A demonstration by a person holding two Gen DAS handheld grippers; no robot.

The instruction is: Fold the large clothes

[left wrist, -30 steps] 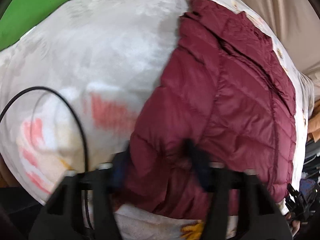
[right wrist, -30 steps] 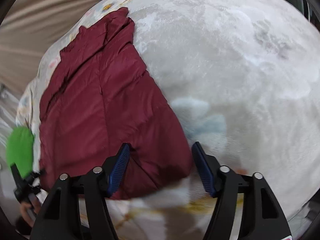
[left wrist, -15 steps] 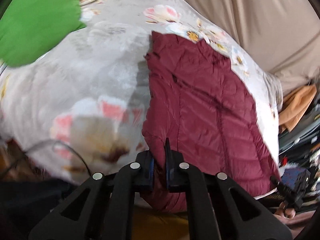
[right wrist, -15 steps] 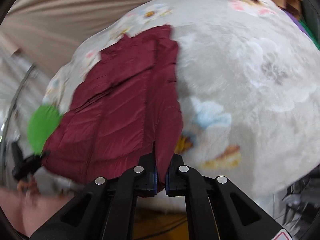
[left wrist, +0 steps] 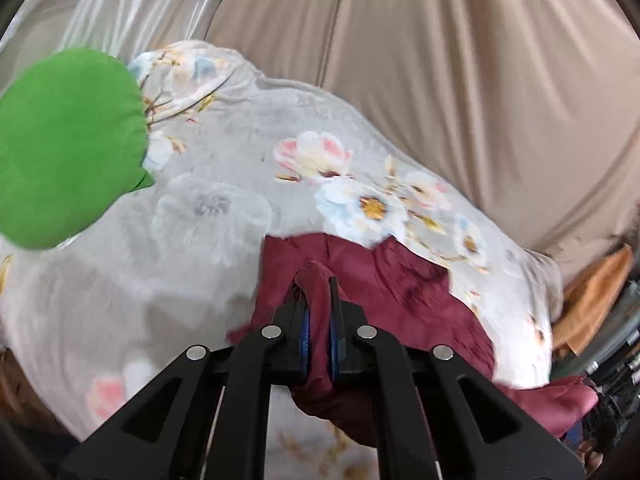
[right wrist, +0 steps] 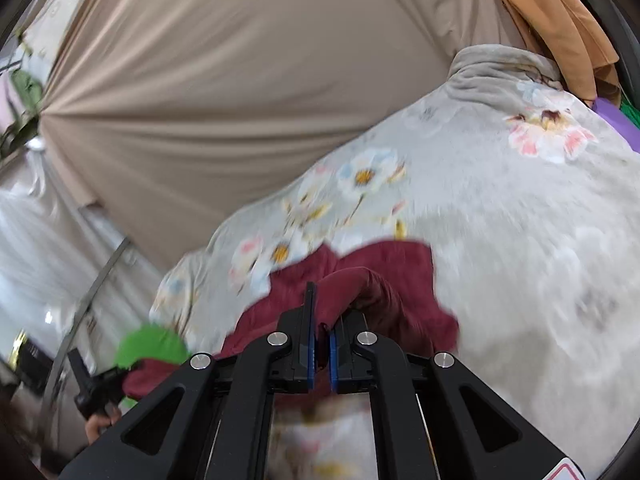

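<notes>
A dark red quilted jacket [left wrist: 404,300] lies on a grey floral blanket [left wrist: 208,216], its near edge lifted off the bed. My left gripper [left wrist: 319,300] is shut on a bunched fold of the jacket's hem, the cloth pinched between the blue pads. In the right wrist view the same jacket [right wrist: 384,280] hangs up from the blanket [right wrist: 520,240], and my right gripper [right wrist: 322,320] is shut on another part of its near edge. The other gripper [right wrist: 94,384] shows at the lower left, held by a hand. Most of the jacket's body is hidden behind the raised folds.
A green cushion [left wrist: 68,144] sits at the left of the bed. A beige curtain [left wrist: 460,80] hangs behind the bed. Orange cloth [left wrist: 596,292] and clutter lie at the right edge. A metal bar [right wrist: 92,292] runs along the left in the right wrist view.
Both grippers closed on the jacket's near edge and rose, lifting it off the blanket. The views tipped upward, so the curtain now fills the top.
</notes>
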